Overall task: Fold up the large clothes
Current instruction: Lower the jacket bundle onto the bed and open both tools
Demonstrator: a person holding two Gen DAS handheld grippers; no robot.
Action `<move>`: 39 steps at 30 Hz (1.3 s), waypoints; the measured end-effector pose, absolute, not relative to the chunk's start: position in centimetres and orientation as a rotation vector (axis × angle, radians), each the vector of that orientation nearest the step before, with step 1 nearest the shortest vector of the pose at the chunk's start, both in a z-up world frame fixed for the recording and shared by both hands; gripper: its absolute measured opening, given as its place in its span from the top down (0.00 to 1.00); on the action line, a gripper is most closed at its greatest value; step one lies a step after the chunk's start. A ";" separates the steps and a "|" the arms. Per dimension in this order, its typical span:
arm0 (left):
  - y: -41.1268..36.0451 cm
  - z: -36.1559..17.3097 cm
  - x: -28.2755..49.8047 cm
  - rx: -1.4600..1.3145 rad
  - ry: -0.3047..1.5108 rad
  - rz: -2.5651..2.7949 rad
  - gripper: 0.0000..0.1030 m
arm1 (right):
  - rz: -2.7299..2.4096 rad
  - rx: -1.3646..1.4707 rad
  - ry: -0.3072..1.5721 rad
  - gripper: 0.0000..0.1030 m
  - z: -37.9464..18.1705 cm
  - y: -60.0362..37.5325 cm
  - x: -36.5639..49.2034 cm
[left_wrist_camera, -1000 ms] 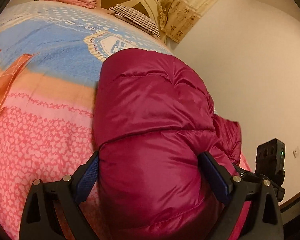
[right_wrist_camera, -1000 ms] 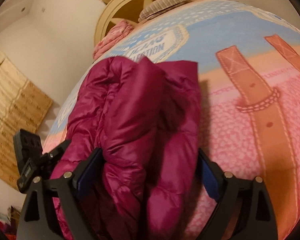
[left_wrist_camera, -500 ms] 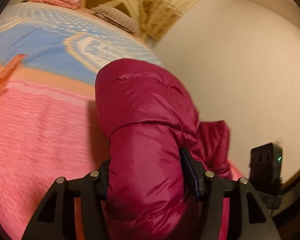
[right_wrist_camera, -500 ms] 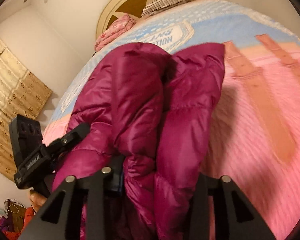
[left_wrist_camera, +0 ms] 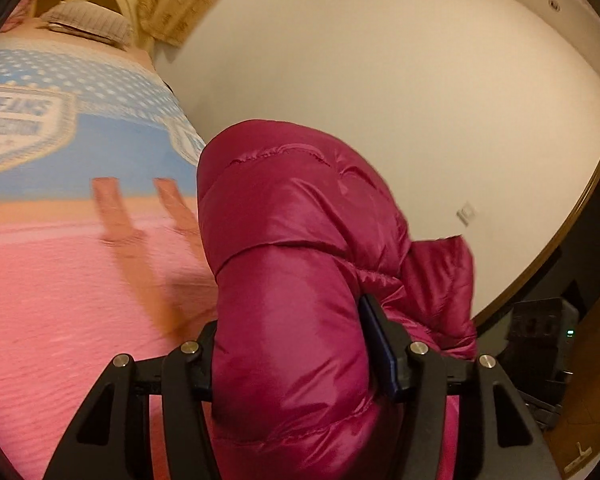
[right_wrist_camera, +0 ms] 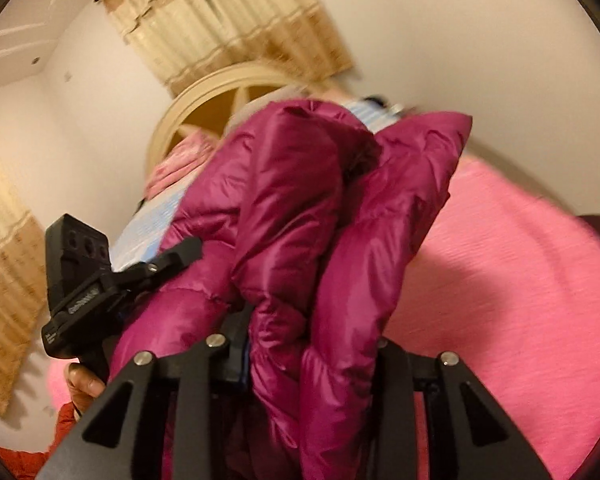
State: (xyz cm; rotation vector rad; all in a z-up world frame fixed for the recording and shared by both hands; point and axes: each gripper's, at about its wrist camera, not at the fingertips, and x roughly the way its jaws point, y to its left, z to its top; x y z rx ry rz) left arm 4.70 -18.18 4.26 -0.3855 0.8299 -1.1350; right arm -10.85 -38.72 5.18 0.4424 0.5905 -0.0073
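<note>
The left gripper (left_wrist_camera: 290,354) has its jaws clamped on a thick puffed fold of the magenta down jacket (left_wrist_camera: 300,248), which bulges up and forward from between them; the pink and blue bedspread (left_wrist_camera: 60,280) lies to their left, below the jacket, and a plain wall (left_wrist_camera: 380,80) fills the space ahead. The right gripper (right_wrist_camera: 312,354) likewise has its jaws pinched on bunched jacket folds rising ahead of them; the bed's pink cover spreads to their right; the other gripper's body sits to their left, pressed into the same jacket; the arched headboard (right_wrist_camera: 204,96) and curtain (right_wrist_camera: 228,20) stand beyond.
</note>
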 end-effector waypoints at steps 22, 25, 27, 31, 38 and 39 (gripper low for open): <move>-30.8 -4.6 11.9 -0.026 0.882 -0.774 0.43 | -0.130 0.526 0.744 0.67 -4.3 -50.7 0.3; -31.2 -5.4 12.5 -0.007 0.884 -0.744 0.43 | -0.132 0.536 0.771 0.64 -6.0 -51.9 1.3; -31.4 -5.7 12.4 0.008 0.882 -0.728 0.40 | -0.113 0.567 0.773 0.63 -7.0 -53.2 0.5; -31.7 -5.9 11.9 0.053 0.860 -0.718 0.37 | -0.092 0.667 0.769 0.60 -7.6 -54.2 -0.6; -31.6 -5.9 10.9 0.089 0.837 -0.705 0.36 | -0.183 0.640 0.703 0.46 -5.5 -54.0 -4.4; -31.7 -5.9 10.7 0.097 0.832 -0.699 0.36 | -0.212 0.626 0.685 0.46 -4.8 -54.0 -5.3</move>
